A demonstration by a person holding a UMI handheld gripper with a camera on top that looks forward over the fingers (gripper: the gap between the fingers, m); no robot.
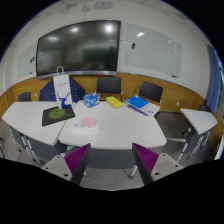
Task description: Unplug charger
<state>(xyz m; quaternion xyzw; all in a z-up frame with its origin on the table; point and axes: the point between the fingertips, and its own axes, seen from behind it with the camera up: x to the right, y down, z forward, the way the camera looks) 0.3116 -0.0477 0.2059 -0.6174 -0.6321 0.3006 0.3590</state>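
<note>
My gripper (112, 160) is open and empty, its magenta pads (76, 158) spread wide. It is held back from a white table (105, 132), which lies beyond the fingers. I cannot make out a charger or a socket from here. On the table lie a small pink thing (84, 123), a dark mat (55, 116), a blue box (91, 100), a yellow thing (114, 102) and a blue book (143, 105).
A white paper bag (62, 88) stands at the table's far left. Dark chairs (150, 92) stand behind the table and more tables stand to either side. A large dark screen (78, 47) and a whiteboard (155, 50) hang on the far wall.
</note>
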